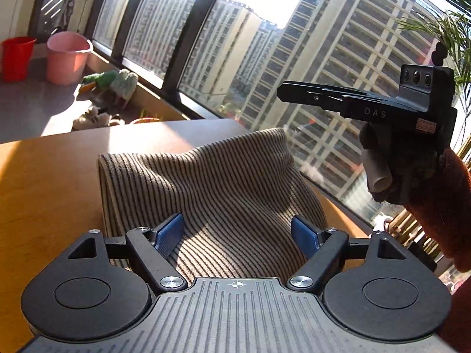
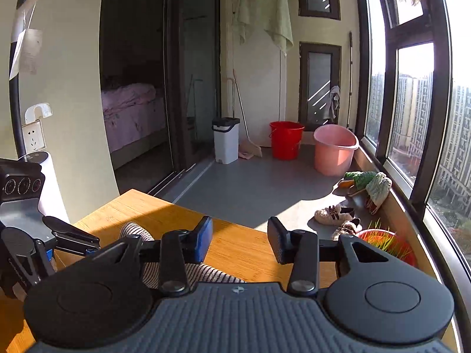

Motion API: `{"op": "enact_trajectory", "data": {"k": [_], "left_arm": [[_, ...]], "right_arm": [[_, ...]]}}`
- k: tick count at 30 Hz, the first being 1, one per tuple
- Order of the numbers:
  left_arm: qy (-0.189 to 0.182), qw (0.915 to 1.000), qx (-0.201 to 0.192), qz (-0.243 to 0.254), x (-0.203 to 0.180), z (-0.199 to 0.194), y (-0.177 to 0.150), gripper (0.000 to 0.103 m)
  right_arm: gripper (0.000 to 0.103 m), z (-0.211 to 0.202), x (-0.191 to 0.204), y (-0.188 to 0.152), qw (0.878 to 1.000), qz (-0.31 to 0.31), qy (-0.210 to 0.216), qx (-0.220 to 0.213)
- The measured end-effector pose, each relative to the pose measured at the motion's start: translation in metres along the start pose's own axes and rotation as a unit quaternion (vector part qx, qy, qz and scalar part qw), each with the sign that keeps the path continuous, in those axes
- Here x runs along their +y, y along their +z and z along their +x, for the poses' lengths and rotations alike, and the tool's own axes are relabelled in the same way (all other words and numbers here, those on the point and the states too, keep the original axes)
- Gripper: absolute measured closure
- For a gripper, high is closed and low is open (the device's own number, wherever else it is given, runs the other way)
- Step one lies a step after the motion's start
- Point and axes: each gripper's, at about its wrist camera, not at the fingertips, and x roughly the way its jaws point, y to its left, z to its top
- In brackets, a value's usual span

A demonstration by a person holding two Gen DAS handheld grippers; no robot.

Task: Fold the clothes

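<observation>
A striped beige-and-dark garment [image 1: 212, 182] lies bunched on the wooden table [image 1: 53, 182], with one edge standing up in a fold. My left gripper [image 1: 237, 231] is open, its blue pads spread just above the near part of the garment, holding nothing. My right gripper [image 1: 282, 92] shows in the left wrist view, raised in the air to the right, above and apart from the garment. In the right wrist view my right gripper [image 2: 240, 239] is open and empty over the table [image 2: 241, 253]. The garment [image 2: 138, 232] lies below and to its left. The left gripper [image 2: 88, 242] is at the far left.
A red bucket [image 2: 285, 139] and a pink bucket [image 2: 334, 153] stand on the grey floor beyond the table. Slippers [image 2: 334, 213] and a green toy [image 2: 365, 179] lie by the window sill. An orange pot [image 2: 388, 242] sits at the table's right. A white bin [image 2: 225, 139] stands by the door.
</observation>
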Motion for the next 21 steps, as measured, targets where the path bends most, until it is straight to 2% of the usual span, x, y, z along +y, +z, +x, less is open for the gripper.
{"op": "enact_trajectory", "data": {"k": [2, 5, 7, 8, 10, 11, 14, 16, 18, 20, 21], "left_arm": [[-0.001, 1.0, -0.003, -0.006, 0.004, 0.001, 0.0, 0.014], [-0.001, 1.0, -0.004, -0.007, 0.01, -0.001, -0.002, 0.014], [0.015, 0.9999, -0.002, -0.004, 0.01, -0.003, -0.002, 0.015], [0.03, 0.9995, 0.002, 0.002, 0.007, -0.006, -0.001, 0.015], [0.051, 0.9982, 0.0, 0.031, -0.004, -0.017, 0.004, 0.014], [0.051, 0.9973, -0.008, 0.052, -0.012, -0.023, 0.008, 0.013], [0.022, 0.9954, -0.031, 0.088, -0.027, -0.03, 0.024, 0.007], [0.024, 0.9939, -0.023, 0.105, -0.026, -0.017, 0.035, 0.007], [0.053, 0.9936, 0.005, 0.1, -0.011, 0.009, 0.043, 0.01], [0.103, 0.9909, 0.032, 0.079, 0.011, 0.033, 0.045, 0.015], [0.117, 0.9904, 0.04, 0.062, 0.023, 0.041, 0.045, 0.008]], "right_arm": [[0.062, 0.005, 0.01, -0.01, 0.999, 0.009, 0.022, 0.022], [0.059, 0.036, -0.001, -0.043, 0.996, 0.062, 0.003, 0.058], [0.057, 0.057, -0.009, -0.065, 0.992, 0.097, -0.01, 0.081], [0.056, 0.058, -0.012, -0.066, 0.991, 0.111, -0.007, 0.077], [0.054, 0.059, -0.008, -0.064, 0.992, 0.097, -0.011, 0.075], [0.054, 0.059, -0.004, -0.064, 0.994, 0.084, -0.014, 0.074], [0.053, 0.06, -0.004, -0.065, 0.994, 0.082, -0.015, 0.073], [0.053, 0.058, -0.007, -0.064, 0.993, 0.091, -0.013, 0.072], [0.051, 0.052, -0.006, -0.062, 0.994, 0.091, -0.019, 0.064], [0.039, 0.034, 0.0, -0.057, 0.995, 0.079, -0.034, 0.055], [0.038, 0.023, 0.001, -0.056, 0.994, 0.086, -0.031, 0.052]]}}
